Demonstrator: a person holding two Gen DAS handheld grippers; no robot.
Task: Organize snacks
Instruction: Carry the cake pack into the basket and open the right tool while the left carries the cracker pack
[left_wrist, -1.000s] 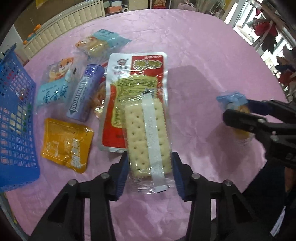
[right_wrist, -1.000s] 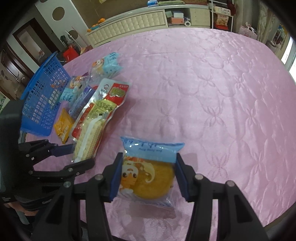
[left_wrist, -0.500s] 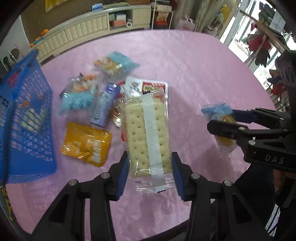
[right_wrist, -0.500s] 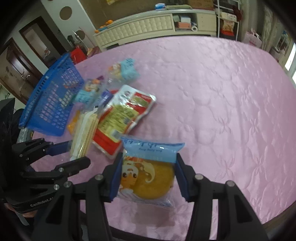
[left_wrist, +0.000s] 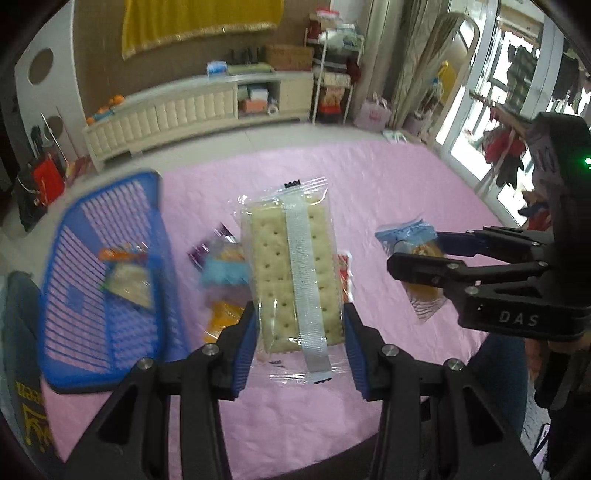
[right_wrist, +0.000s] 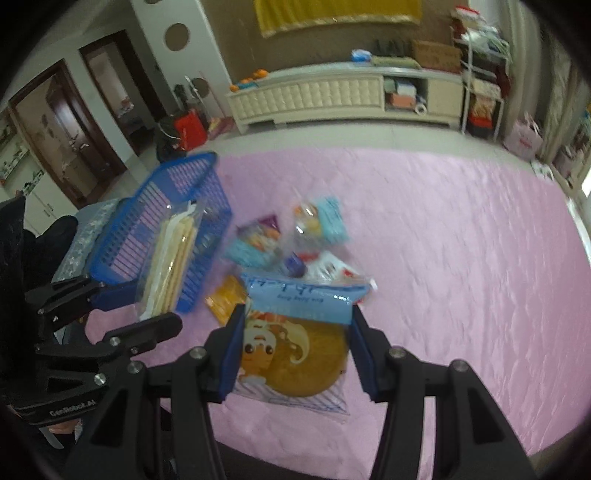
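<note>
My left gripper (left_wrist: 298, 343) is shut on a clear-wrapped cracker pack (left_wrist: 291, 273) and holds it above the pink table. The same pack (right_wrist: 173, 258) shows edge-on in the right wrist view, in front of the blue basket (right_wrist: 129, 251). My right gripper (right_wrist: 295, 354) is shut on a round cake packet (right_wrist: 295, 354) with a blue top strip, also lifted; it shows in the left wrist view (left_wrist: 417, 258) at the right. The blue basket (left_wrist: 74, 288) stands at the left and holds one snack packet (left_wrist: 127, 280).
Several loose snack packets (right_wrist: 291, 236) lie in a heap on the pink tablecloth (right_wrist: 461, 258) between the basket and both grippers. An orange packet (right_wrist: 227, 299) lies nearest the front. A white cabinet (right_wrist: 332, 96) stands beyond the table.
Both grippers have lifted higher with their packets and tilted up, so the room now shows. The left gripper has moved toward the basket with the crackers.
</note>
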